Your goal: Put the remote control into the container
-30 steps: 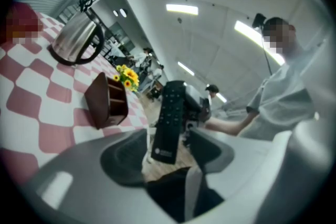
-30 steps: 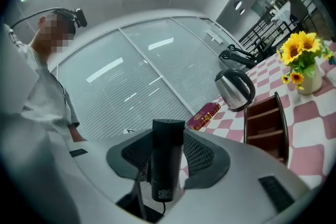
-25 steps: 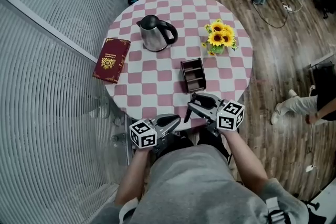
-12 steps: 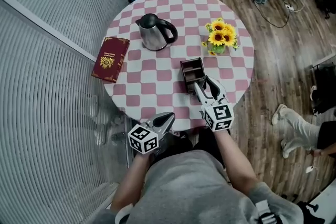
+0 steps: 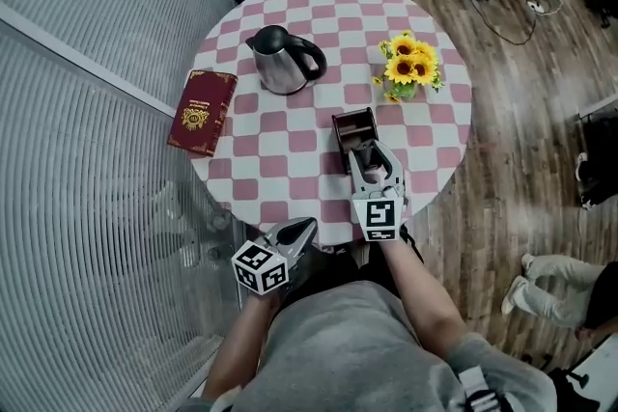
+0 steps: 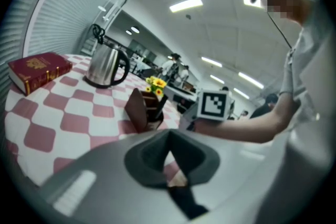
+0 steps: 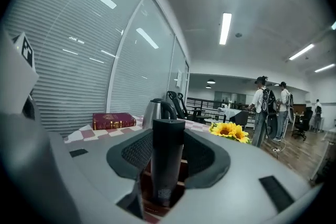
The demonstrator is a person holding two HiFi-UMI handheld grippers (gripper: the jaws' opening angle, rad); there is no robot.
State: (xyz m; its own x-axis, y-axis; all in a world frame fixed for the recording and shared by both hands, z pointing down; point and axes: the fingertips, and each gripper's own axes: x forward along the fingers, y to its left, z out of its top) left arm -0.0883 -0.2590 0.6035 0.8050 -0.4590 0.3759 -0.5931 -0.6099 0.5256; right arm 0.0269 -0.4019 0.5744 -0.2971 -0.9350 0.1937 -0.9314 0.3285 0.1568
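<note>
Head view: your right gripper point(image 5: 371, 153) reaches over the near end of the container point(image 5: 348, 122) on the counter point(image 5: 290, 150). The left gripper point(image 5: 305, 227) hangs at the counter's near edge, well apart from the container, so the right one is nearer. You can barely make out the remote from up here.

Right gripper view: the fingers point(image 7: 206, 156) pinch the remote point(image 7: 167, 136), one on each long side. It stands upright, long axis vertical, with its lower end over the container's point(image 7: 181, 170) brown compartments. The coming move looks like a straight drop. Whether the tip is past the rim, I cannot tell.

Left gripper view: your left fingers point(image 6: 149, 152) are pressed together on nothing. From this side you see the container point(image 6: 137, 108) with the right gripper point(image 6: 214, 105) just beside it, which shows it sits close over the opening.
</note>
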